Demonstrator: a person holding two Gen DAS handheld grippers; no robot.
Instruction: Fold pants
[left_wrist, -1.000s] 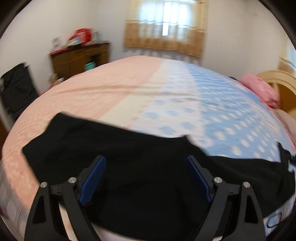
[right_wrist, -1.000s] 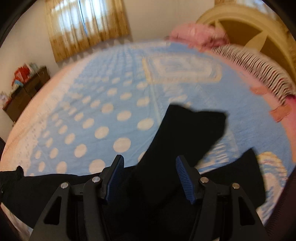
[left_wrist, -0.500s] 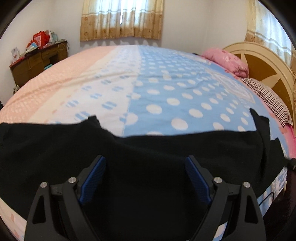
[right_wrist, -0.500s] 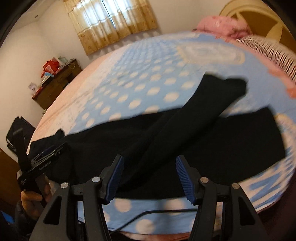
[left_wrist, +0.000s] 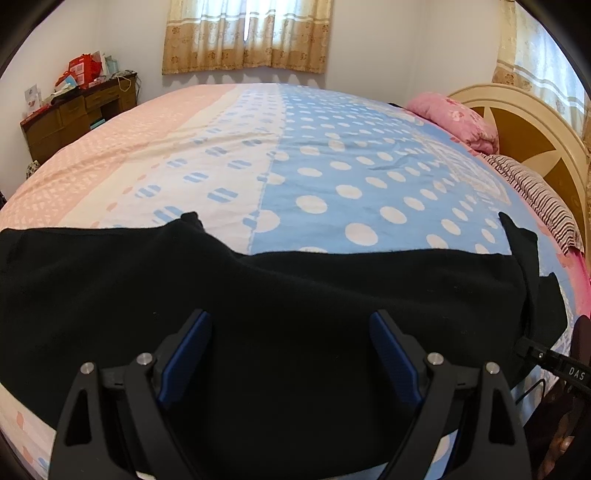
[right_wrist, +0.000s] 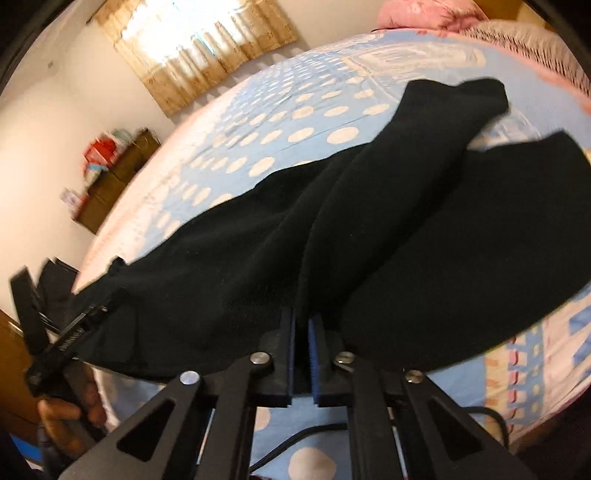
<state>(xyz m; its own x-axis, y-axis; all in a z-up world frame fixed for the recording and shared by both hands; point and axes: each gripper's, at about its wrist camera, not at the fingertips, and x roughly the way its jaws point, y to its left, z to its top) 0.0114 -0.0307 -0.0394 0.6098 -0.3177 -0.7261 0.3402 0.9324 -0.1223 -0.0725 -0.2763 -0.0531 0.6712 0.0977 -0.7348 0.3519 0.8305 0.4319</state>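
black fleece pants (left_wrist: 295, 295) on dotted bed (left_wrist: 332, 166); right tool (right_wrist: 301, 332) just clamped on fabric fold, left tool (left_wrist: 291, 354) wide, empty. risk: thin pinch slips, fold skews.

Pants (left_wrist: 295, 295) cut off, left edge

My left wrist camera sat low and close over the pants (left_wrist: 295, 295), facing across the bed (left_wrist: 332, 166) toward the far curtains (left_wrist: 247, 37). My right one looked tilted, equally near; both shared pants, bed and curtains.
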